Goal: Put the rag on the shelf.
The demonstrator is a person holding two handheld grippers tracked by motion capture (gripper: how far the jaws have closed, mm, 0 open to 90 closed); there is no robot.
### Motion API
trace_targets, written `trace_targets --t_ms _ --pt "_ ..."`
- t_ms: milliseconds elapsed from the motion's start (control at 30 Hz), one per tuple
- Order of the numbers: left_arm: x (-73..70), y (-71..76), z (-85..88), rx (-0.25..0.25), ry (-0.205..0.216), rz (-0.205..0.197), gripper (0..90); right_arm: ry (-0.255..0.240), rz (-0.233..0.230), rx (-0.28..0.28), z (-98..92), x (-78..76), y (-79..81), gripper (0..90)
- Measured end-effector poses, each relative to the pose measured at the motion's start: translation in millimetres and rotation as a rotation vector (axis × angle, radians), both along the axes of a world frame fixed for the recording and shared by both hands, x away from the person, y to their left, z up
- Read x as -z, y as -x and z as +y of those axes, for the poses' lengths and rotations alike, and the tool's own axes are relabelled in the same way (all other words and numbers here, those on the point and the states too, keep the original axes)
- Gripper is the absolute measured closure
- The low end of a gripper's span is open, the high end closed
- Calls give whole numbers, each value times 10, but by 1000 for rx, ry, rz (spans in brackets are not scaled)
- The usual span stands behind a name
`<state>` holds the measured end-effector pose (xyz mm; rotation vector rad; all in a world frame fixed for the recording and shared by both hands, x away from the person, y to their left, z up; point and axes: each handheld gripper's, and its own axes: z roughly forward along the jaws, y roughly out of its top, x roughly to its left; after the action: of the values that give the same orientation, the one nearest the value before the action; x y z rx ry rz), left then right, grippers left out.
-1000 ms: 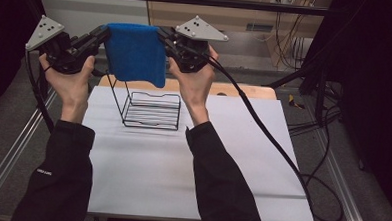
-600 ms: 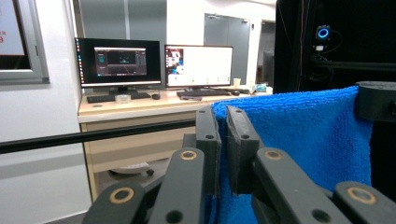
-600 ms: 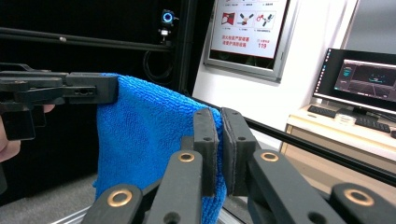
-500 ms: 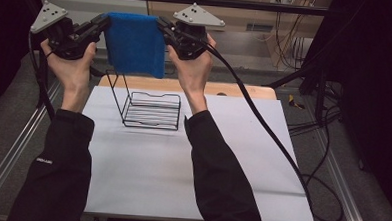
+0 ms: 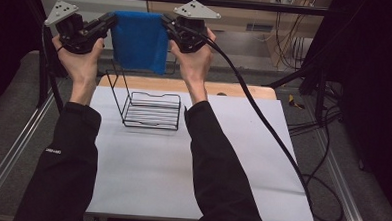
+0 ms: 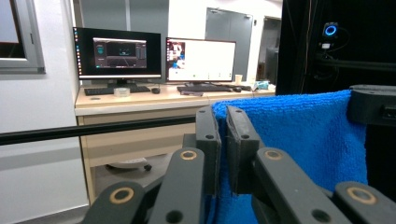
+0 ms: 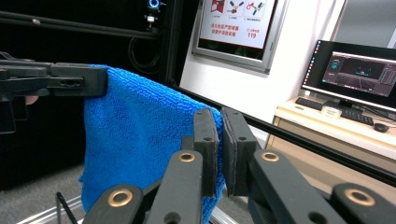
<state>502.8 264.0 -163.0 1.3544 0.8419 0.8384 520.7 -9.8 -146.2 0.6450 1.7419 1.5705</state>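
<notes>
Jaws of the left gripper and right gripper each pinch a top corner of the blue towel. It hangs flat between them, high above the wire rack on the counter, stretched side to side.

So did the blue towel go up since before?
Yes. The towel, pinched between the left gripper and right gripper, now hangs higher in the high view, its bottom edge farther above the wire rack than before.
</notes>
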Motion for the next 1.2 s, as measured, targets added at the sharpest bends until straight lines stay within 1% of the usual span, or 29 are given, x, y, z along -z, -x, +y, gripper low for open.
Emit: trace_targets --t_ms 33,133,167,233,300,367,433,467,567,633,700,767,800,833,900,967,1033,1133,1200 --pt "16 -6 4 -1 -1 0 847 5 -2 -1 4 11 -15 856" --pt "74 -15 23 1 -8 10 847 42 -6 -3 20 67 -51 856" --pt "101 -12 30 4 -4 11 847 49 0 -2 27 92 -58 856" --pt "159 -2 49 8 -8 17 847 53 14 -5 37 145 -63 856" --pt "215 14 73 15 -13 23 847 55 24 -14 42 192 -47 855" --pt "266 31 95 17 -12 26 847 85 27 -16 61 220 -20 855" --pt "311 51 116 22 -13 36 847 100 33 -20 80 231 3 855" --pt "334 63 126 27 -13 32 847 99 41 -21 87 233 16 854" --pt "392 105 142 39 -14 39 846 112 62 -17 100 240 48 853" --pt "416 124 152 42 -37 54 847 123 79 -16 108 251 71 853" --pt "447 147 169 50 -30 53 847 136 89 -18 118 267 99 852" --pt "480 170 179 61 -29 56 847 110 120 -26 104 293 124 852" --pt "495 181 180 68 -36 58 846 98 136 -31 91 309 132 852" --pt "508 193 176 71 -43 62 846 98 145 -33 80 323 138 852" --pt "523 216 167 68 -60 62 846 101 142 -40 70 343 160 852" --pt "531 221 172 78 -57 69 846 109 139 -46 61 353 182 852" --pt "536 223 168 82 -59 75 846 102 154 -52 46 367 188 852" --pt "537 233 153 76 -77 72 846 100 160 -49 37 396 189 852" --pt "538 232 160 79 -78 73 846 108 162 -50 38 421 193 852"
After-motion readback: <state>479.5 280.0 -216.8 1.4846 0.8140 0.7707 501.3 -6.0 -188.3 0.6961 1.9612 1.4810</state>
